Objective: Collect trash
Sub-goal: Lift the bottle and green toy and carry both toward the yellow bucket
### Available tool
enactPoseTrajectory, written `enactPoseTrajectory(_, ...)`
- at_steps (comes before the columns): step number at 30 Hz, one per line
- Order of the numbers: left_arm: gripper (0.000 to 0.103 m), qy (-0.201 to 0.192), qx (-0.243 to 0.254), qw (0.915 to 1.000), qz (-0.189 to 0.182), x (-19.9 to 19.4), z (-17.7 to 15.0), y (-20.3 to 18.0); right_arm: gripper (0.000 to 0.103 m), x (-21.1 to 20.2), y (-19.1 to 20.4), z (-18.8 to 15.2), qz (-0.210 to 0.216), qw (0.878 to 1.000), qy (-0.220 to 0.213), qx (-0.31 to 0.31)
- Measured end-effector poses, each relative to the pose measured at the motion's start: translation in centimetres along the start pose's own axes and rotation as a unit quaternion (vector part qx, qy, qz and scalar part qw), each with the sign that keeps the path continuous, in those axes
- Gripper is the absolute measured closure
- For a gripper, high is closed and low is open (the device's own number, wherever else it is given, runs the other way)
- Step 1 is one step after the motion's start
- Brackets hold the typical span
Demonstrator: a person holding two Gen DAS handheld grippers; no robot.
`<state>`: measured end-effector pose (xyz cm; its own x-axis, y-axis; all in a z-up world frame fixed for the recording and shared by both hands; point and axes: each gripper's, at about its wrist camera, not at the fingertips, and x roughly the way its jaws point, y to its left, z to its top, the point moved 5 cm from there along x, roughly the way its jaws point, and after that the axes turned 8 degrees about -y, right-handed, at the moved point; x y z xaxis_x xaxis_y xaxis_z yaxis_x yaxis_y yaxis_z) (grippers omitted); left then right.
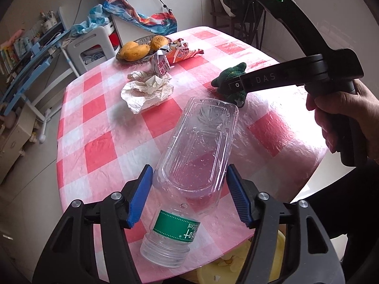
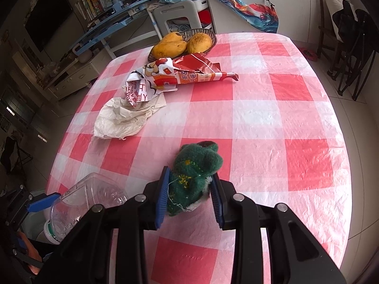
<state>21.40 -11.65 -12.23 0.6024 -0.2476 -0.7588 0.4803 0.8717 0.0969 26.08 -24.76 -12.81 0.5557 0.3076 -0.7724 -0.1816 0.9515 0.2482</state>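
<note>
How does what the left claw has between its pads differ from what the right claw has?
The left claw straddles a clear plastic bottle; the right claw is shut on a green plush toy. The bottle is rigid and see-through with a green label, the toy soft and fuzzy. The bottle is longer, its cap toward the camera; the toy is compact. Both are over the checked tablecloth.

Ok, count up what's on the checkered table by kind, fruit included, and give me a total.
Clear plastic bottle: 1
Crumpled white paper: 1
Red printed wrappers: 2
Green knitted toy: 1
Mangoes: 3
Fruit basket: 1
Total: 9
</note>
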Motion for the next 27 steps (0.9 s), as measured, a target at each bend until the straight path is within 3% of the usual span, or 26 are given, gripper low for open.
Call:
enactPoseTrajectory(7,0.046,-0.006,-0.031,0.9994,0.013,-0.6,-0.5,0.8,0.070,-1.1,0.6,-0.5,0.011,1.000,-0.012,0.009)
enactPoseTrajectory(15,0.046,-0.034,-0.157,0.9870,0.009,-3.4,-2.3,3.9,0.070,-4.4,3.1,-2.9,0.039,0.998,-0.046,0.013)
enactPoseTrajectory(20,0.046,-0.054,-0.211,0.9759,-0.005,-5.8,-4.0,4.6,0.070,-6.7,5.8,-6.3,0.060,0.997,-0.054,-0.006)
enactPoseTrajectory(27,0.046,-0.072,-0.242,0.9676,-0.010,-9.3,-7.2,3.4,0.069,-9.2,9.8,-12.9,0.082,0.994,-0.020,-0.064)
